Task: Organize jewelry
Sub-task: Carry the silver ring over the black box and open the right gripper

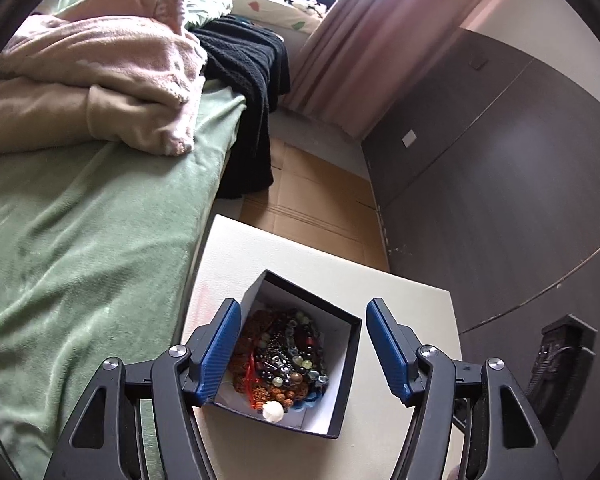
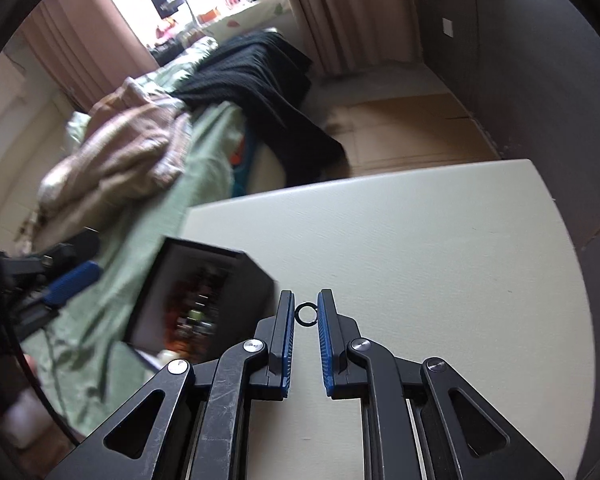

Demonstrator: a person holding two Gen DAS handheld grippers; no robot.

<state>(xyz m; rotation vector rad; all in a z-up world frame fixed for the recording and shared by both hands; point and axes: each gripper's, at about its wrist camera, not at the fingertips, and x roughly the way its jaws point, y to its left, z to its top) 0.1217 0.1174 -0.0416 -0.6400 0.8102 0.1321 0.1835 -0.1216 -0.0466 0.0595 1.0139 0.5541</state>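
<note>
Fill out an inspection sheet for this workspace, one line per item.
Surface: white table, mostly bare.
Job's things: open black box on the table, full of mixed beads; small dark ring between the right gripper's fingertips.
Clutter: pink blanket and black knit on the bed.
Grippers: left gripper open, above the box; right gripper nearly closed around the ring, contact unclear.
Cables: nothing seen.
Surroundings: curtain, dark cabinet, cardboard on the floor.
</note>
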